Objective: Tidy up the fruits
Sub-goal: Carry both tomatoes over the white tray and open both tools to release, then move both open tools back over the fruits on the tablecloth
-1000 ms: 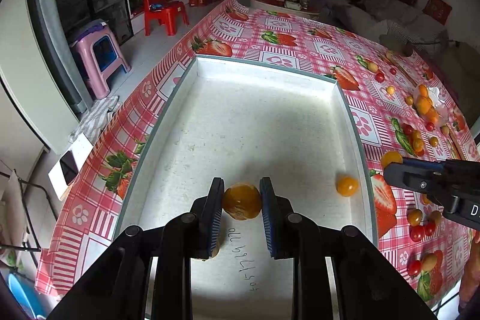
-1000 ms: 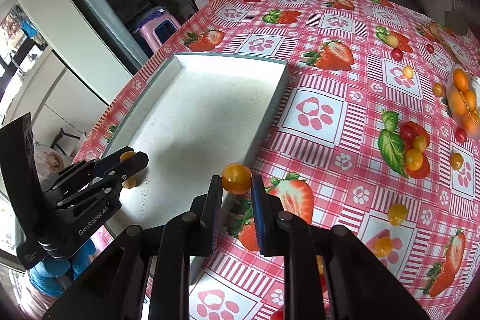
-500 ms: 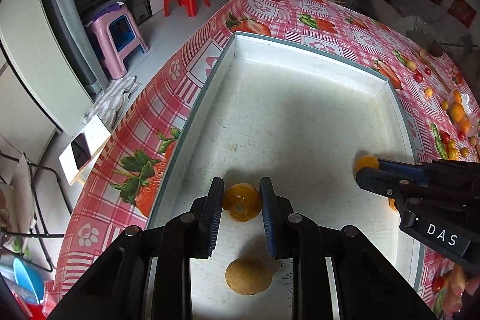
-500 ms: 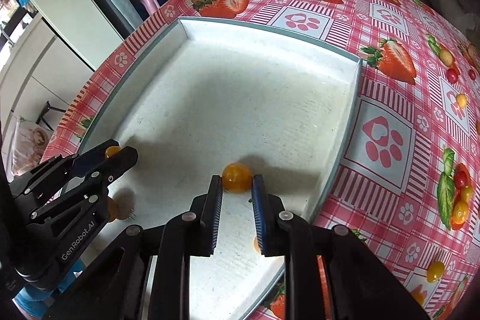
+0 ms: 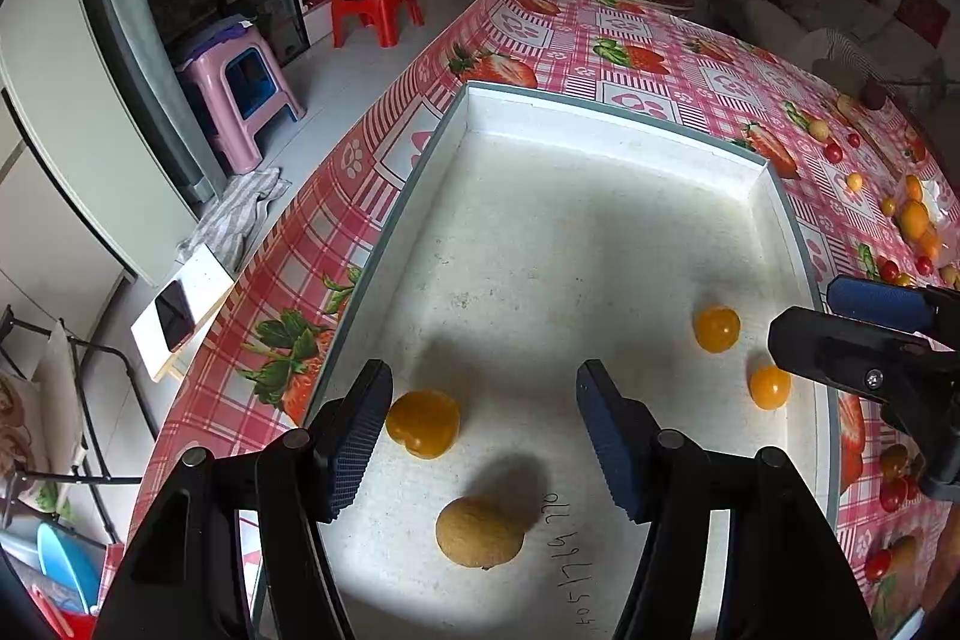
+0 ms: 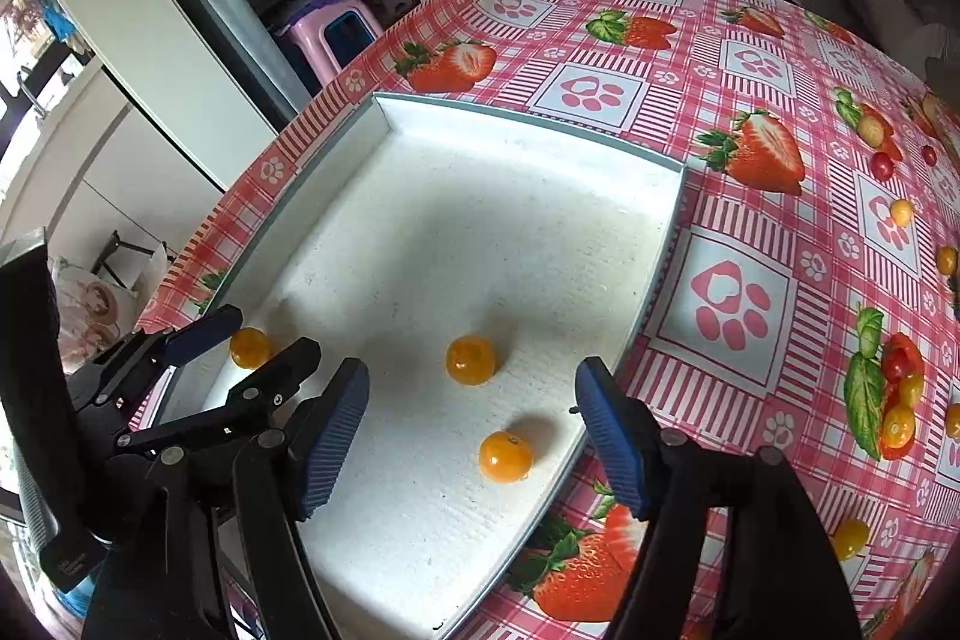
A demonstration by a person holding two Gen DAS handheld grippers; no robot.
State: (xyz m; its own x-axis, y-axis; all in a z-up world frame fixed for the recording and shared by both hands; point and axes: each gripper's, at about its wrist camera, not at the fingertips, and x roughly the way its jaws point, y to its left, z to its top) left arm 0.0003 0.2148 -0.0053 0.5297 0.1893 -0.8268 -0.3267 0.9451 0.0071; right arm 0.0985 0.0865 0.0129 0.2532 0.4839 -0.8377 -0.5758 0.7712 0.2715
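A white tray (image 5: 384,244) with a grey rim lies on the strawberry tablecloth. My left gripper (image 5: 483,436) hangs over its near left corner with its jaws opening. An orange fruit (image 5: 423,423) lies loose on the tray floor beside the left pad, and a duller round fruit (image 5: 480,532) sits below it. My right gripper (image 6: 471,436) is over the tray's (image 6: 660,274) near right side, jaws opening too. Two small orange fruits (image 6: 471,360) (image 6: 506,456) rest on the floor beneath it, neither gripped. Each gripper shows in the other view: right gripper (image 5: 810,313), left gripper (image 6: 264,340).
Loose cherry tomatoes (image 6: 897,424) and small oranges (image 5: 915,220) are scattered over the tablecloth to the right of the tray. The table edge drops off just left of the tray. A pink stool (image 5: 240,94) and a red chair (image 5: 372,1) stand on the floor beyond it.
Both grippers went from shut on an orange fruit to open, and both fruits now lie on the tray floor. The right gripper came in from the tray's rim to over the tray.
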